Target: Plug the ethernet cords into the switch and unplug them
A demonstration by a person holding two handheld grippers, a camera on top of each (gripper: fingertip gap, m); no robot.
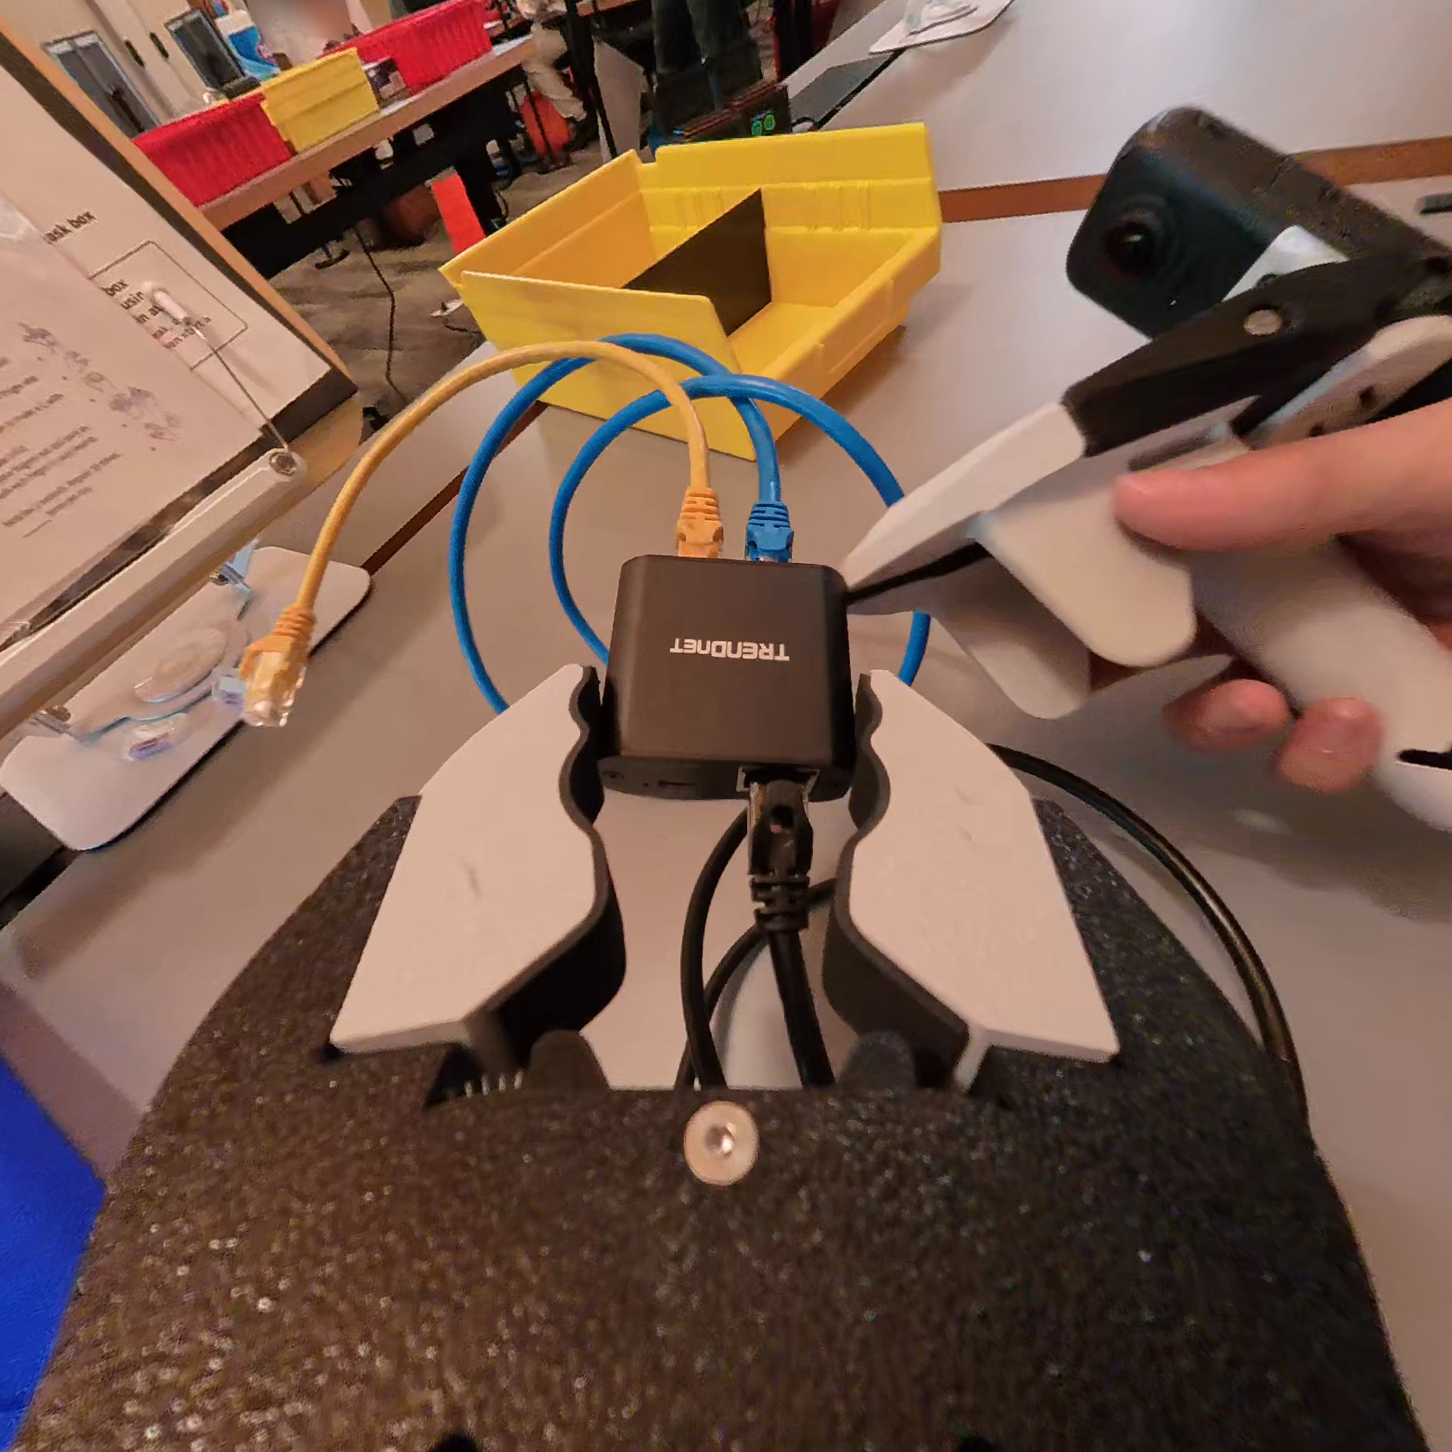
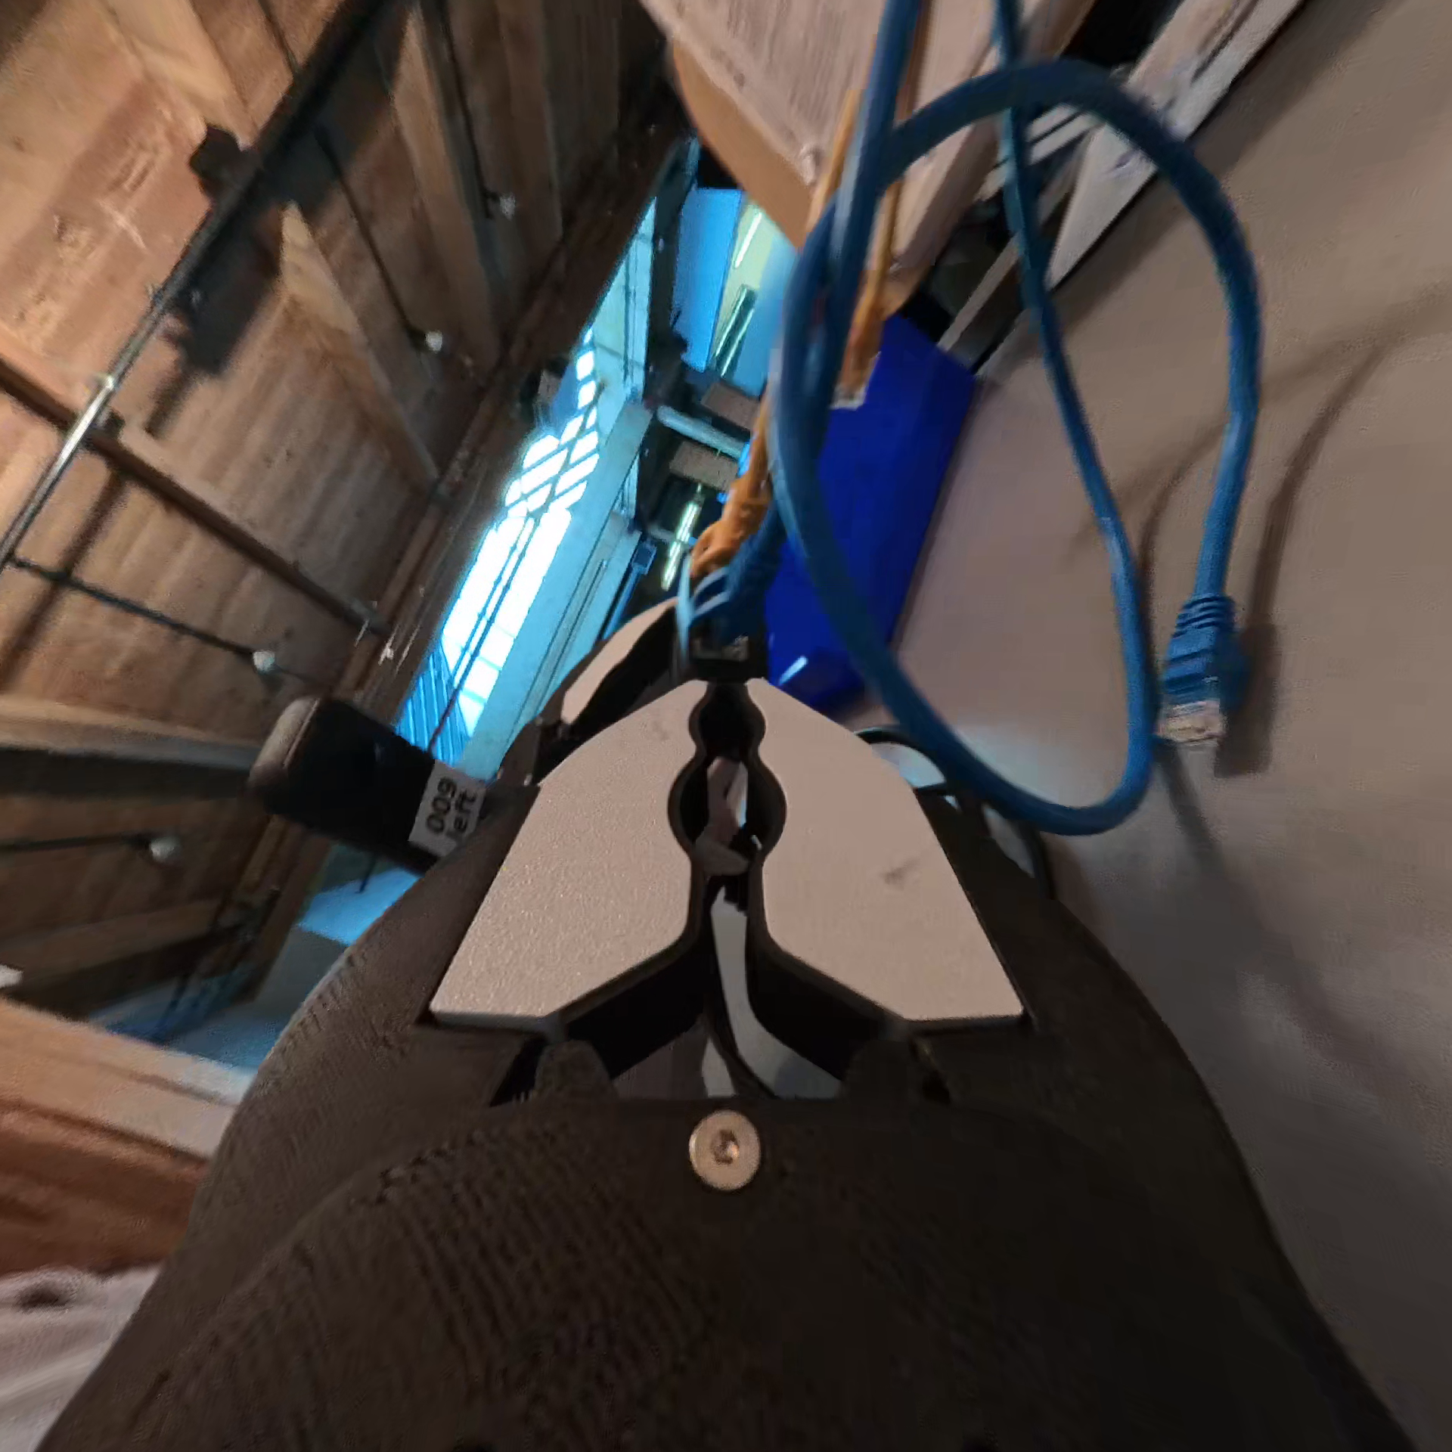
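Note:
In the left wrist view my left gripper [image 1: 727,685] is shut on the black switch [image 1: 727,652], with both pads against its sides. An orange plug [image 1: 698,522] and a blue plug [image 1: 768,526] sit in its far ports, and a black cord [image 1: 778,833] is in its near port. The orange cord's free end [image 1: 271,676] lies to the left. My right gripper [image 1: 852,585] is at the switch's far right corner with its fingers together. In the right wrist view the right gripper [image 2: 727,691] is shut just short of the plugged blue plug [image 2: 731,597]. The blue cord's free plug [image 2: 1198,676] lies on the table.
A yellow bin [image 1: 707,267] stands behind the switch. A paper sign on a stand [image 1: 118,393] with a white base [image 1: 157,707] is at the left. A hand [image 1: 1296,550] holds the right gripper. A blue bin [image 2: 864,511] shows in the right wrist view. Left and right tips are no more than a few centimetres apart.

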